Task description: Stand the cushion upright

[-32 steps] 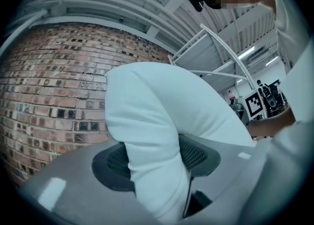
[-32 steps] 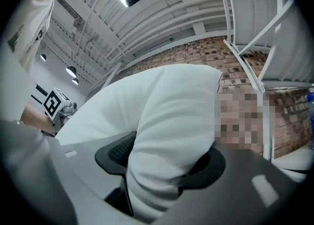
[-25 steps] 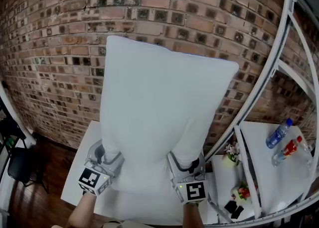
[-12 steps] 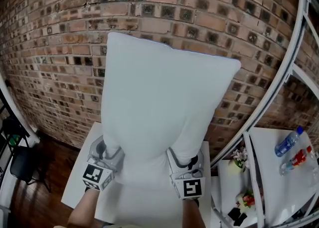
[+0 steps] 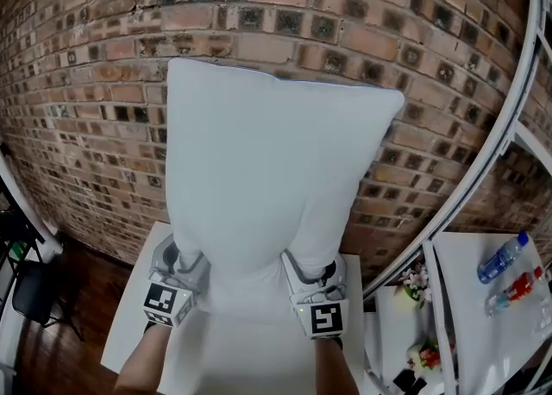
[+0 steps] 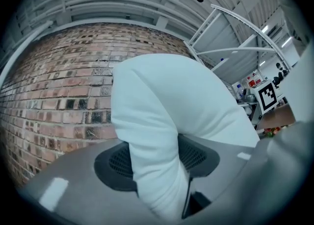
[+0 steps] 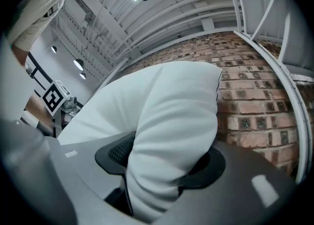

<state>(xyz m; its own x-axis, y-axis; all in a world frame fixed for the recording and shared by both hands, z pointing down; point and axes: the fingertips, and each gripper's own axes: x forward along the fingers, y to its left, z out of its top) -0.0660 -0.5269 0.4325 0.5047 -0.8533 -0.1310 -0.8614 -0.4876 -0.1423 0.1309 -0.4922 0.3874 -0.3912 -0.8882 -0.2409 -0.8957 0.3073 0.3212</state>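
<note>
A big white cushion (image 5: 267, 178) stands on end in front of the brick wall, its lower edge over the white table (image 5: 129, 333). My left gripper (image 5: 185, 262) pinches the cushion's lower left corner. Its jaws are closing, and the fabric (image 6: 167, 106) bulges up between the dark pads (image 6: 115, 162). My right gripper (image 5: 310, 277) is shut on the lower right corner, where the cushion (image 7: 167, 116) swells out between its pads (image 7: 213, 167). Both marker cubes face the head camera. The cushion's bottom edge is hidden behind the grippers.
The brick wall (image 5: 86, 83) rises right behind the cushion. A curved white rail (image 5: 483, 160) runs down the right side. Beyond it lie bottles (image 5: 500, 255) on a white surface, and small flowers (image 5: 414, 281). A dark chair (image 5: 26, 290) stands on the floor at left.
Both grippers have carried the cushion a little forward toward the brick wall and slightly left in the head view. The cushion stays upright between them.
</note>
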